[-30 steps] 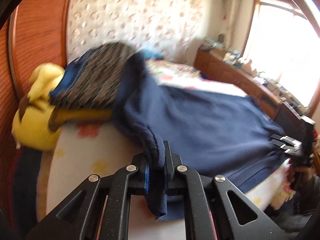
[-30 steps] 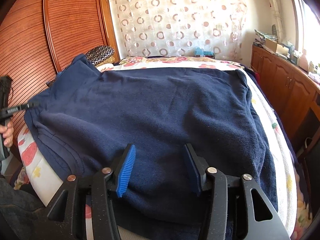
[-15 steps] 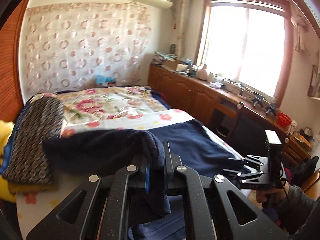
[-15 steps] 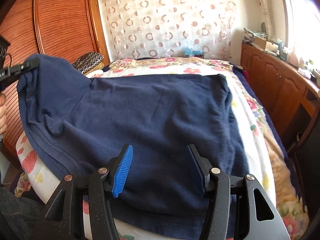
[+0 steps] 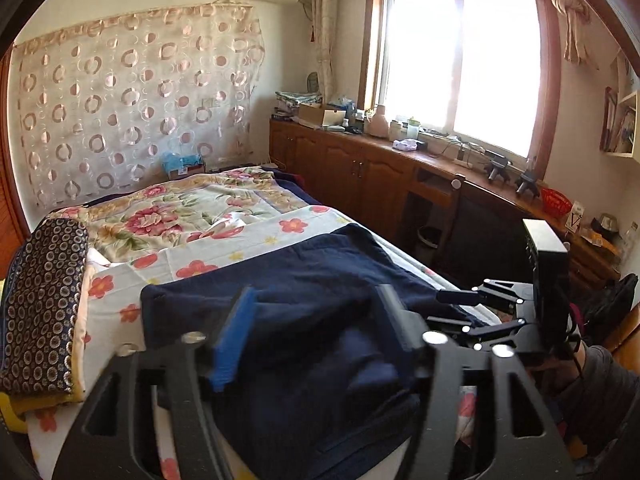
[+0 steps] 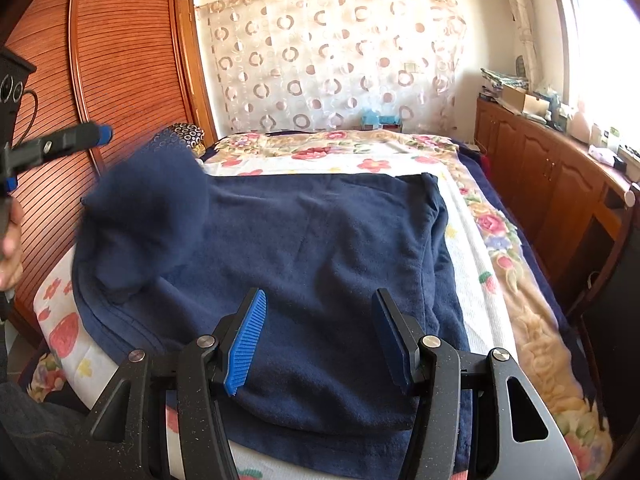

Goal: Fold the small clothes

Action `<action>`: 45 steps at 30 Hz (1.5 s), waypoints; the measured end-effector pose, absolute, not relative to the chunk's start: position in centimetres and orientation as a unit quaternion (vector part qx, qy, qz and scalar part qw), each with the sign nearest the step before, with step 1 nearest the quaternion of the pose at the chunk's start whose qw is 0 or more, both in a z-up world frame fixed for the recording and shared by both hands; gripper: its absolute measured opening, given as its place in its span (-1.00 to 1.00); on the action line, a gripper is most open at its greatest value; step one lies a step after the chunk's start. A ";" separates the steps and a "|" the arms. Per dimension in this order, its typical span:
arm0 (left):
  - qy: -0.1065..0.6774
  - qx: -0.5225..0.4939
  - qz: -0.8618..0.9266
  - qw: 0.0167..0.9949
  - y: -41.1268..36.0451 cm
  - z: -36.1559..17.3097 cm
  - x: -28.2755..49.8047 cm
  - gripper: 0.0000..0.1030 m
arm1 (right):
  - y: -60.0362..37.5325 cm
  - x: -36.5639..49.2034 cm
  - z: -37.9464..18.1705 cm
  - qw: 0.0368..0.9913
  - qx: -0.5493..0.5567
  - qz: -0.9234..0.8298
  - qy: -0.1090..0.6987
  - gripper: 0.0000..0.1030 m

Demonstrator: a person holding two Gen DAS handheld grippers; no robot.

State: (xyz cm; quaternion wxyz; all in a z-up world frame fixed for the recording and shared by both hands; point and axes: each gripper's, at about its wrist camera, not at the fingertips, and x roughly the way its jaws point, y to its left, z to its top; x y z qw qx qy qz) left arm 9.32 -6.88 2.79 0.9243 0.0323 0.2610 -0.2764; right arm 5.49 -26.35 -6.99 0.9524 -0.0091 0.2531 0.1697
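A dark navy fleece garment [image 6: 320, 248] lies spread on the flowered bed; it also shows in the left wrist view [image 5: 312, 320]. Its left corner [image 6: 148, 216] is blurred and dropping over the rest of the cloth. My left gripper [image 5: 316, 328] is open and empty above the garment; it also shows at the left edge of the right wrist view [image 6: 76, 140], raised above the falling corner. My right gripper [image 6: 320, 340] is open and empty, low over the garment's near edge; it also shows at the right of the left wrist view [image 5: 480, 312].
A flowered bedspread [image 6: 500, 240] covers the bed. A patterned dark cushion [image 5: 44, 300] lies at the bed's left side. A wooden wardrobe [image 6: 120, 80] stands to the left. Wooden cabinets [image 5: 360, 176] with clutter run under the window on the right.
My left gripper lifted the garment's left corner up and across, then opened and let it go; the corner is falling onto the garment. My right gripper stayed open over the near edge.
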 end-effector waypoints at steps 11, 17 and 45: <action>0.282 0.019 -0.206 0.937 -1.5 -1.1 8.1 0.54 | -24.4 7.7 -6.6 0.947 -0.046 0.191 0.255 0.11; 0.301 0.006 -0.187 0.935 0.0 -3.5 8.0 0.54 | -22.6 11.0 -8.1 0.927 -0.086 0.207 0.301 0.11; 0.314 -0.011 -0.187 0.931 -0.1 -5.1 7.5 0.54 | -21.5 9.7 -2.8 0.932 -0.119 0.258 0.224 -0.87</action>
